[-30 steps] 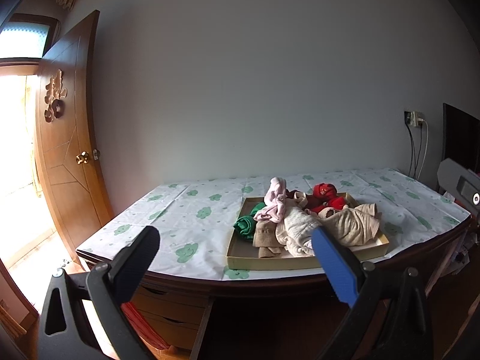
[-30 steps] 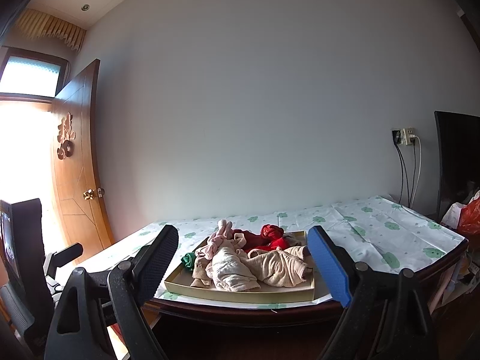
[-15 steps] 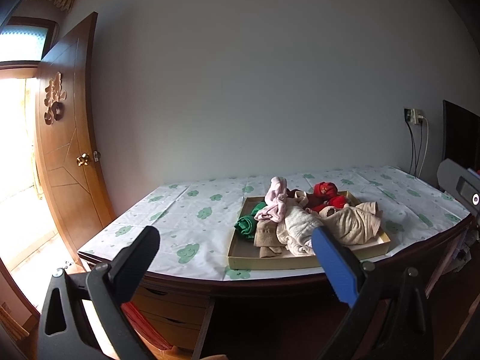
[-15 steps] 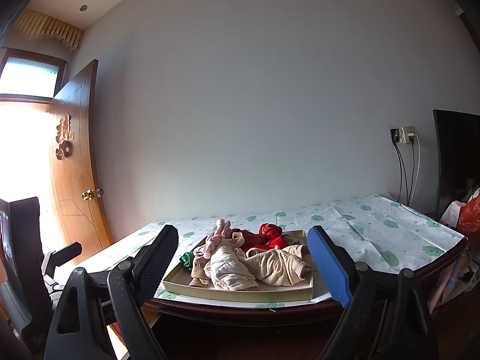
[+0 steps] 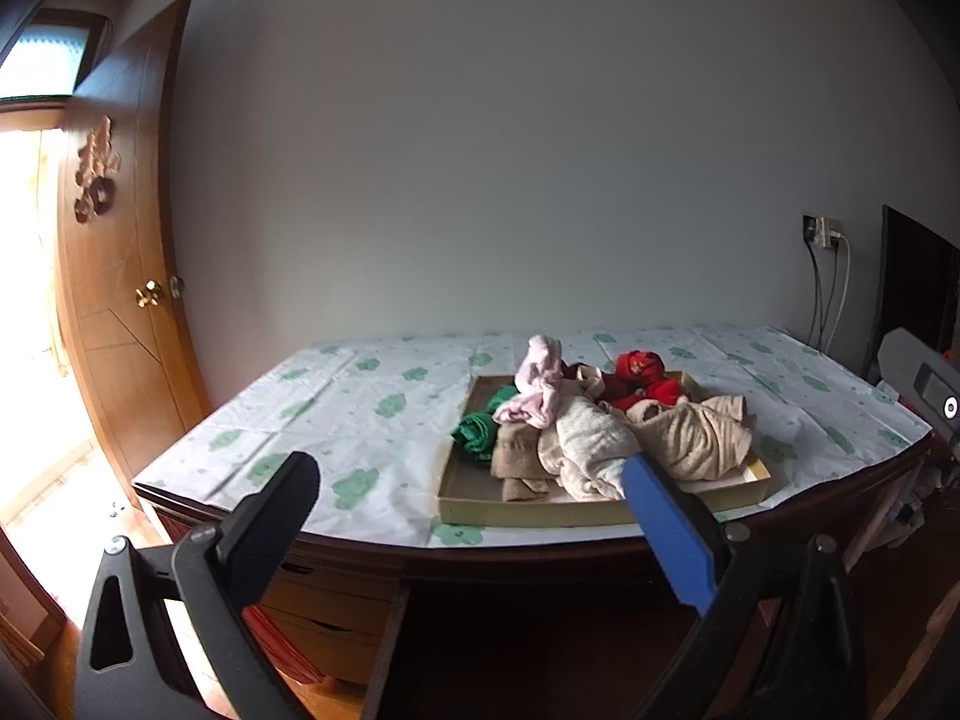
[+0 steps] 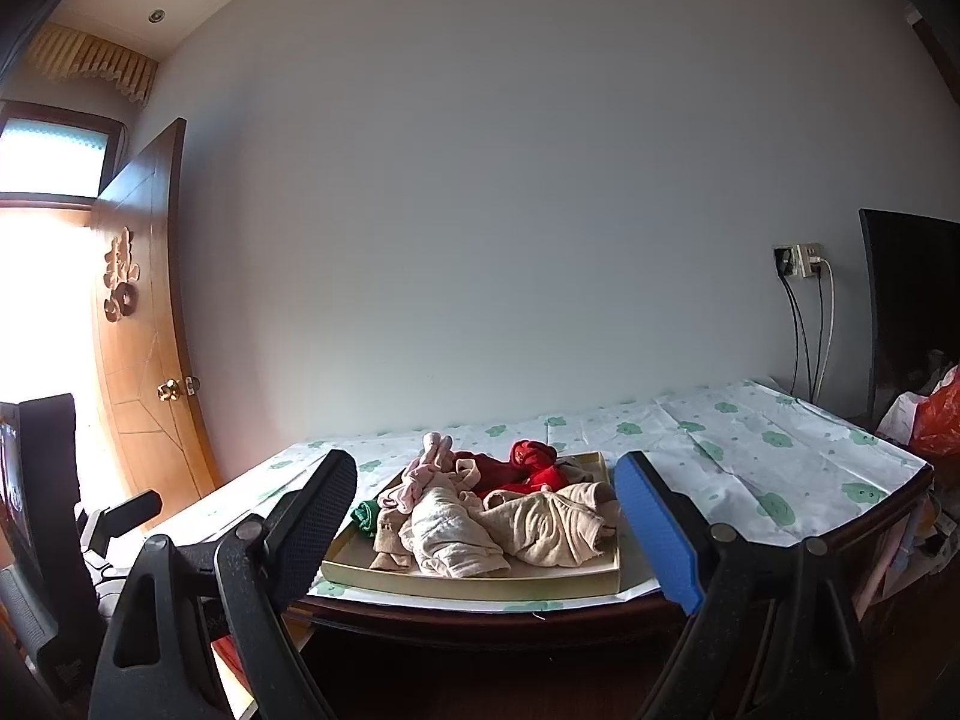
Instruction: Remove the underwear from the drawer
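Your left wrist view looks from just off the tabletop's front-left, angled slightly down across it toward the wall. Your right wrist view sits lower, near edge height, farther right, almost level. Both stand back from the edge and share the shallow tray and the door.

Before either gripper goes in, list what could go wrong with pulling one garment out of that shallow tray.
1. The beige garments, cream one and pink one lie tangled; pulling one may drag others out.
2. The shallow tan cardboard tray sits near the table's front edge on a loose green-flowered cloth; a tug could slide it off.
3. Both the left gripper and right gripper are open and well short of the pile, so a blind close may miss.
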A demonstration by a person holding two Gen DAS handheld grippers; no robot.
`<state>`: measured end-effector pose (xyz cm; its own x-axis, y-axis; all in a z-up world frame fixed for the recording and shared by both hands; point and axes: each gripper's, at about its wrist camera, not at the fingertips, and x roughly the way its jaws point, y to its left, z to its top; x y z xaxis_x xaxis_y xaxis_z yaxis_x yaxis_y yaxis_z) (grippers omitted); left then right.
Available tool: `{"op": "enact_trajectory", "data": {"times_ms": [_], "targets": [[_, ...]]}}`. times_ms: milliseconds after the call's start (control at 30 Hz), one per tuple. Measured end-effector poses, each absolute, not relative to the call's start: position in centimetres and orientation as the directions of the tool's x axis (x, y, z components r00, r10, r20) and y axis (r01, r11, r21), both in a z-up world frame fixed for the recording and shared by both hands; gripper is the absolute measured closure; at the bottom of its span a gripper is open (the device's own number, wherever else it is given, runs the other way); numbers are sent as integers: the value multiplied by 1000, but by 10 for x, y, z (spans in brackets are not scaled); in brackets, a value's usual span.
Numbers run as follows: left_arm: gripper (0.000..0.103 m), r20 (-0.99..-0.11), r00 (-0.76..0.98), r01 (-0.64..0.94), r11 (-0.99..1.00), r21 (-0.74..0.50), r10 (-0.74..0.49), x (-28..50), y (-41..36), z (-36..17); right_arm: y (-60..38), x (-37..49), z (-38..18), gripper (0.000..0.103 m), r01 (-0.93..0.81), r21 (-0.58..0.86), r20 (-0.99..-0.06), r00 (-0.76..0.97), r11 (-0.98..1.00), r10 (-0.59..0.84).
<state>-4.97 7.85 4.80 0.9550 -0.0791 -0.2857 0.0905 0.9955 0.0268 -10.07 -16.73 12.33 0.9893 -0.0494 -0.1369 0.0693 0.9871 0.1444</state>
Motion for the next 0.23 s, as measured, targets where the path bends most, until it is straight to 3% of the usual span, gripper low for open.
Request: {"op": "enact_trajectory", "data": {"times_ms": [233], "targets": [[0,-291,955,77,996,51,-59,-45,75,44,-171,-94,117,13,70,158,-165,985,985,-43]]}}
